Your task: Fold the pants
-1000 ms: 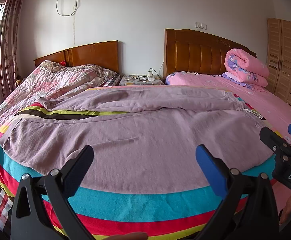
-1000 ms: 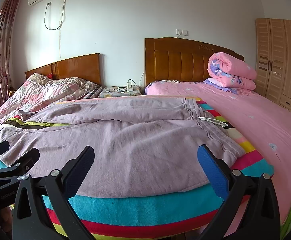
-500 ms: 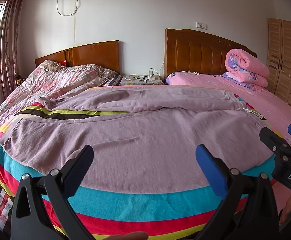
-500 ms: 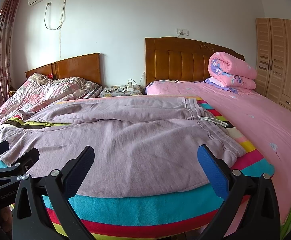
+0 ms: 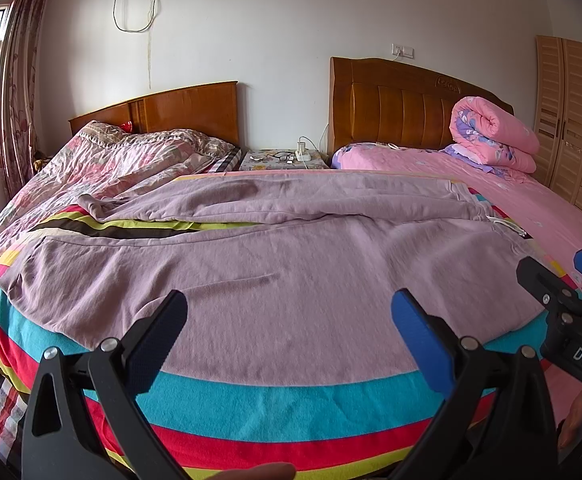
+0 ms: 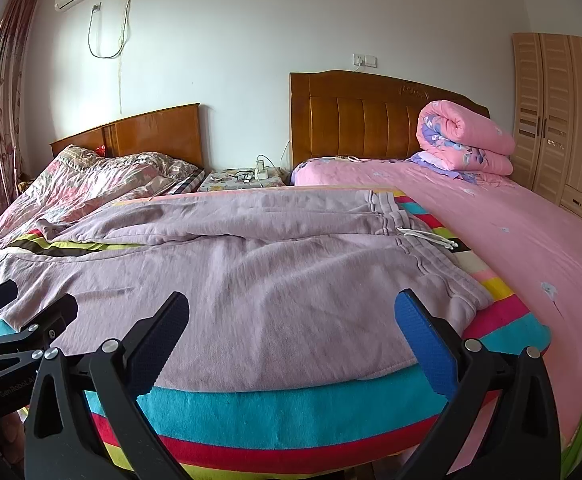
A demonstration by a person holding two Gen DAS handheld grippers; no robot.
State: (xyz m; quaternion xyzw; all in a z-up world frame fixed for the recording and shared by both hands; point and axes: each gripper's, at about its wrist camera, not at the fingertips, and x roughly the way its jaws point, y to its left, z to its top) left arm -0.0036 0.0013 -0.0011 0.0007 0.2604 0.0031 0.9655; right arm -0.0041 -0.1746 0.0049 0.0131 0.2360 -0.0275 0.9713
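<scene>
Mauve sweatpants lie spread flat on a striped blanket, legs to the left, waistband with white drawstring to the right. My left gripper hovers open over the near edge of the pants, nothing between its fingers. My right gripper is also open, above the near edge closer to the waistband. The right gripper's fingers show at the right edge of the left wrist view. The left gripper's fingers show at the left edge of the right wrist view.
A pink bed with a rolled pink quilt lies to the right, a floral-quilted bed to the left. Between the headboards stands a nightstand with glasses and a charger. Wardrobe doors at far right.
</scene>
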